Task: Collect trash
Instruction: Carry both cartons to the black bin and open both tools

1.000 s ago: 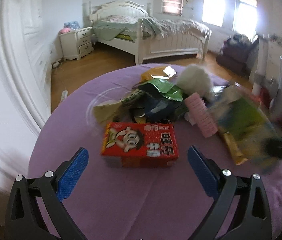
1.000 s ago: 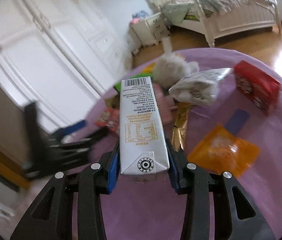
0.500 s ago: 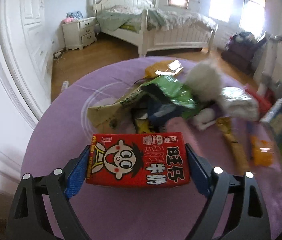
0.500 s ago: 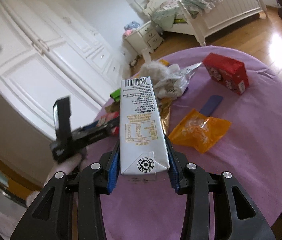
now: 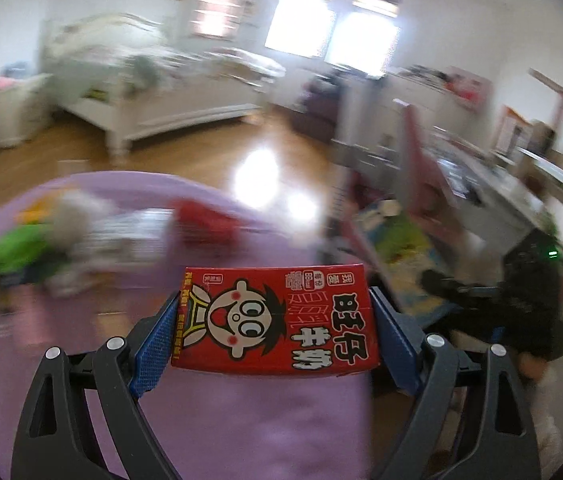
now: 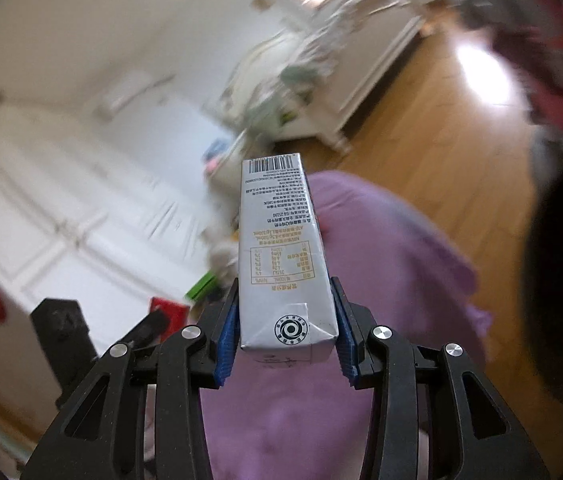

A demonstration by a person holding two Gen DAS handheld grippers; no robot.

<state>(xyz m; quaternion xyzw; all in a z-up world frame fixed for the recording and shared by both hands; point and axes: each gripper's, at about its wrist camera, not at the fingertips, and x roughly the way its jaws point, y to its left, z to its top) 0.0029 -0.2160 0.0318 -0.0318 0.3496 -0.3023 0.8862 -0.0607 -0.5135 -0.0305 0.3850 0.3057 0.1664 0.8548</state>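
Collection under way, two items in hand. The left hand-held gripper (image 5: 274,334) grips a red milk carton (image 5: 275,320) across its long side, blue pads pressed to both ends, the carton lifted clear of the purple table (image 5: 241,420). The right hand-held gripper (image 6: 286,334) is clamped on a tall grey drink carton (image 6: 281,256), held by its base with the barcode end pointing away. Left to do, judging from the left wrist view: a blurred heap of litter (image 5: 61,240) lies on the far part of the table, including green wrappers, a pale fluffy lump and a second red box (image 5: 207,222). No bin or bag can be made out in either view, so both cartons await disposal
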